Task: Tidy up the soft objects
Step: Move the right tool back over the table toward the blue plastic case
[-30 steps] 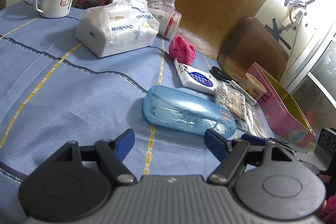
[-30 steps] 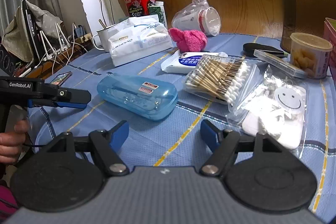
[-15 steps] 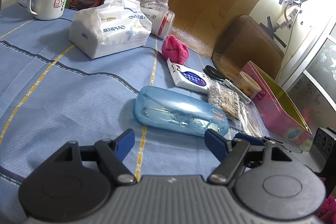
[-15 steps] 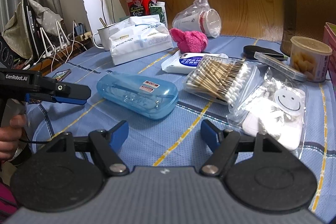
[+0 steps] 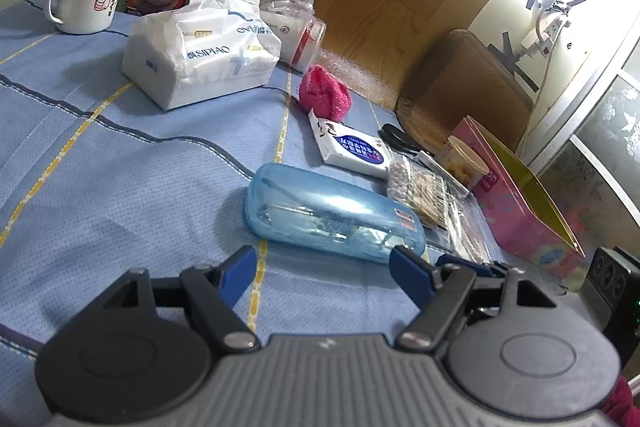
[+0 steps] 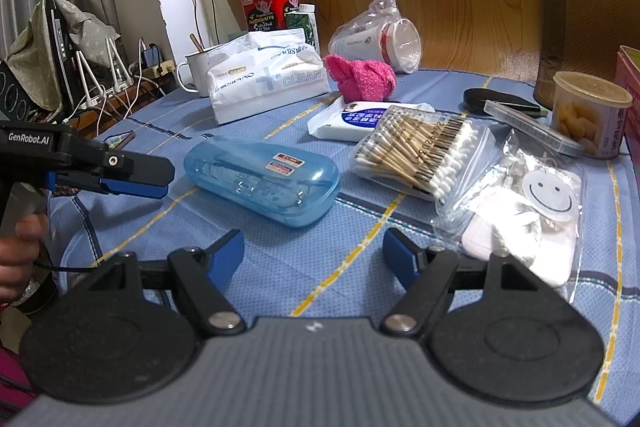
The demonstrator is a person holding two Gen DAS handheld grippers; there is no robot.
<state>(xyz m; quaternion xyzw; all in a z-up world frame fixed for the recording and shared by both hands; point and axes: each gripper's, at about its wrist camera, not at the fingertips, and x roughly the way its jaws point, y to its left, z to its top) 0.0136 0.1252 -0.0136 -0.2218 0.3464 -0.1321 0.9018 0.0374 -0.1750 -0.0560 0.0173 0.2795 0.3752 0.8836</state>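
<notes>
Glossy plastic case (image 6: 262, 179), fuzzy pink cloth (image 6: 362, 77), seemingly woven tablecloth (image 5: 100, 163)

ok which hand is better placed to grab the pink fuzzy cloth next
Probably right. The pink cloth lies nearer the middle of the right hand-held gripper view; the left hand-held gripper, also open and empty, has the blue case ahead.

Fuzzy hot-pink bundle of soft cloth (image 6: 362, 78), rolled into a lump, lies on the blue tablecloth directly beyond the flat white wet-wipes pack with a blue oval label (image 6: 354, 120), about touching its far edge. White plastic-wrapped soft tissue pack printed "SIPIAO" (image 5: 202, 47) sits left of and beyond the wipes pack, top crumpled and puffed up. Clear zip bag of white cotton pads with a smiley-face sticker (image 6: 524, 215) lies flat to the right of and nearer than the wipes pack.
</notes>
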